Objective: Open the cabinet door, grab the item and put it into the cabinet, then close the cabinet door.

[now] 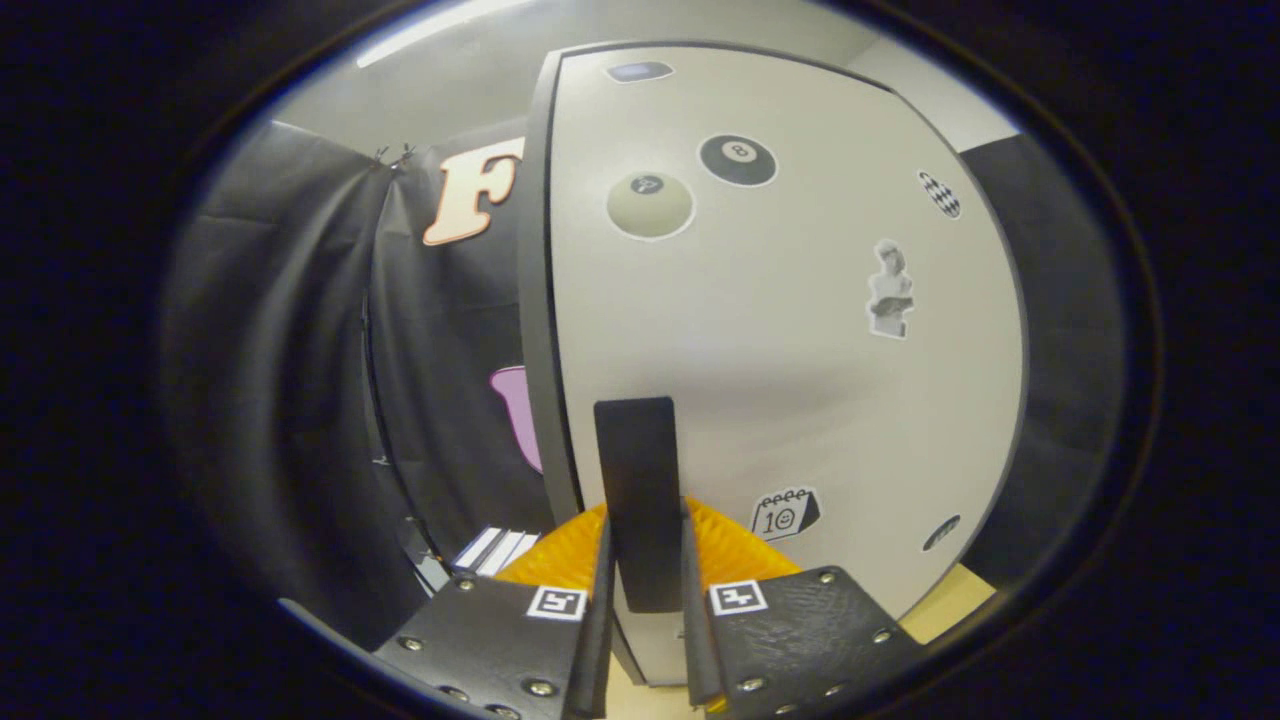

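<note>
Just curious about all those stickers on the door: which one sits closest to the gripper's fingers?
The calendar sticker, low on the cabinet door just right of the dark handle the gripper clamps. The ball stickers sit far higher.

gripper (645, 560) level, pointing forward, both fingers (600, 580) closed tight on door handle (637, 470).

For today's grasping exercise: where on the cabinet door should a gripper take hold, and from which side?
Grip the dark handle, an upright bar raised off the door near its edge. Come straight on, a finger either side. The gripper already straddles it, seemingly shut on it.
</note>
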A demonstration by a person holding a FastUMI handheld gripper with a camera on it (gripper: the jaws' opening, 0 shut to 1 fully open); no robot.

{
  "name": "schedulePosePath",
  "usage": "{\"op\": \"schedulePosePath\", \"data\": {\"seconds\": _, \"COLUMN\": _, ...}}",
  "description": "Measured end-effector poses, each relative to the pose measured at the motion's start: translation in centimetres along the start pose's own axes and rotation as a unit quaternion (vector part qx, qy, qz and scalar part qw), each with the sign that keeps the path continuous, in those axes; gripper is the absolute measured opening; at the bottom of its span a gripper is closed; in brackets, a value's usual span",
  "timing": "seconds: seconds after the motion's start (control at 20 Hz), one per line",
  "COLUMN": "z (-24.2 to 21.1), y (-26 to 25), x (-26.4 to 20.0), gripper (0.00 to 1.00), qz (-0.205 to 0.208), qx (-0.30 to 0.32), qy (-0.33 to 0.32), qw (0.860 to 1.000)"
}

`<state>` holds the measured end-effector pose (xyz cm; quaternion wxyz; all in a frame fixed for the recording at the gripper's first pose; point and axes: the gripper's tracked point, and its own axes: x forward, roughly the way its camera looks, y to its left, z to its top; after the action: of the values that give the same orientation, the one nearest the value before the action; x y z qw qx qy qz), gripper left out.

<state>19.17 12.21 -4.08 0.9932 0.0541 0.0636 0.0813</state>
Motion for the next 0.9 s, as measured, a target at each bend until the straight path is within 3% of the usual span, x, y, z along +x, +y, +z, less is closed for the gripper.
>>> {"op": "schedulePosePath", "data": {"seconds": 0.2, "z": 0.2, "y": 0.1, "x": -0.4, "gripper": 0.22, "qz": -0.001, "qx": -0.004, "qy": -0.013, "qw": 1.0}}
{"op": "schedulePosePath", "data": {"seconds": 0.35, "z": 0.0, "y": -0.1, "x": -1.0, "gripper": 0.22, "qz": -0.005, "qx": -0.004, "qy": -0.014, "qw": 1.0}}
{"op": "schedulePosePath", "data": {"seconds": 0.4, "z": 0.1, "y": -0.2, "x": -1.1, "gripper": 0.15, "qz": -0.006, "qx": -0.003, "qy": -0.016, "qw": 1.0}}
{"op": "schedulePosePath", "data": {"seconds": 0.9, "z": 0.6, "y": -2.5, "x": -8.4, "gripper": 0.15, "qz": -0.019, "qx": 0.02, "qy": -0.022, "qw": 0.999}}
